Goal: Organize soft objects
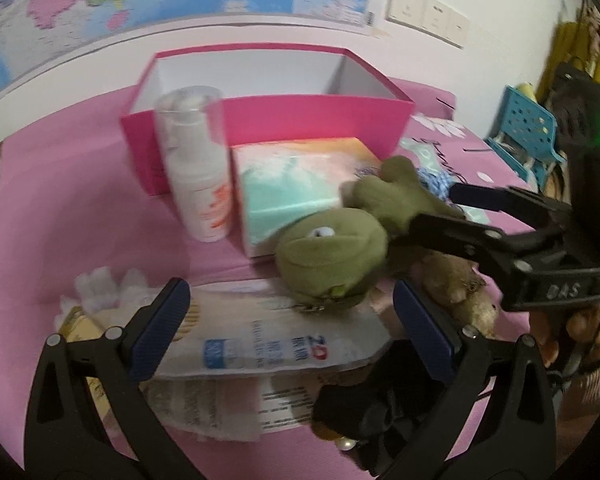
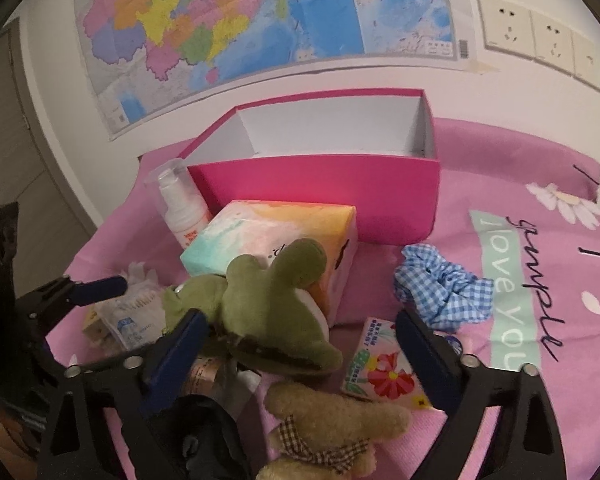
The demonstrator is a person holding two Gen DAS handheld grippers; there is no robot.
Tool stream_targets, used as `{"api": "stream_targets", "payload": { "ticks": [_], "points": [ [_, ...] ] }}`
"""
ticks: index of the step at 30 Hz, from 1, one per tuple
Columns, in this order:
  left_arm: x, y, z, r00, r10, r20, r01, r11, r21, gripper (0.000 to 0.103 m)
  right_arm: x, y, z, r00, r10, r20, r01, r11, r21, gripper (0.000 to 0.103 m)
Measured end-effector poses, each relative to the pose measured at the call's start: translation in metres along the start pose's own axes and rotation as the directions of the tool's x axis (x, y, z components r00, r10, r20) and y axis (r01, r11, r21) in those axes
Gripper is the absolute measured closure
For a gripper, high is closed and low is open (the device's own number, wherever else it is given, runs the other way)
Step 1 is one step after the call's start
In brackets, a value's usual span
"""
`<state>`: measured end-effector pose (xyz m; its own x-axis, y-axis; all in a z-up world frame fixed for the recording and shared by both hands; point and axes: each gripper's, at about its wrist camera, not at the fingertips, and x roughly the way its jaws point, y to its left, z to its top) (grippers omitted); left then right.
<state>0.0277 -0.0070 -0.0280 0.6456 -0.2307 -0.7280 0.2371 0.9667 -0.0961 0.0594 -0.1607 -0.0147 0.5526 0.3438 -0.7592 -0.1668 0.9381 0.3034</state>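
A green frog plush (image 2: 272, 312) lies against a pastel tissue box (image 2: 268, 232) on the pink cloth. My right gripper (image 2: 300, 332) is open and straddles it; the left pad is beside the plush and the right pad is well clear. A tan bear plush (image 2: 332, 428) lies just below, and a blue checked scrunchie (image 2: 444, 288) lies to the right. In the left wrist view my left gripper (image 1: 292, 320) is open over a white packet (image 1: 260, 348), with the frog plush (image 1: 332, 256) just beyond. A black soft item (image 1: 380, 420) lies under its right finger.
An open pink box (image 1: 260, 120) with a bare white inside stands at the back by the wall. A white pump bottle (image 1: 196, 168) stands in front of its left end. White cotton pieces (image 1: 100, 284) and a flowered tissue pack (image 2: 384, 368) lie on the cloth.
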Motion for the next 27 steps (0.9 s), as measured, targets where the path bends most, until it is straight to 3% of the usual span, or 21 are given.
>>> {"api": "stream_targets", "payload": {
  "ticks": [3,7,11,18,27],
  "points": [
    [0.007,-0.003,0.002,0.999,-0.043,-0.024,0.044,0.999,0.012,0.011,0.003,0.001,0.0,1.0,0.026,-0.011,-0.026,1.0,-0.009,0.017],
    [0.018,-0.002,0.002,0.994,-0.08,-0.072,0.082,0.997,0.015,0.029,0.007,0.003,-0.002,0.996,0.078,-0.032,-0.079,0.997,-0.012,0.043],
    [0.027,-0.004,0.002,0.984,-0.135,-0.114,0.137,0.991,0.006,0.043,0.006,0.008,-0.002,0.997,0.07,-0.022,-0.071,0.997,-0.043,0.046],
    [0.027,-0.007,0.004,0.983,-0.136,-0.121,0.138,0.99,0.005,0.043,0.001,0.021,0.0,1.0,0.024,0.008,-0.023,0.994,-0.111,0.048],
    [0.009,-0.007,0.012,0.989,-0.128,-0.075,0.129,0.992,0.008,0.043,-0.016,0.032,0.01,0.998,0.012,0.063,-0.001,0.986,-0.164,0.048]
  ]
}}
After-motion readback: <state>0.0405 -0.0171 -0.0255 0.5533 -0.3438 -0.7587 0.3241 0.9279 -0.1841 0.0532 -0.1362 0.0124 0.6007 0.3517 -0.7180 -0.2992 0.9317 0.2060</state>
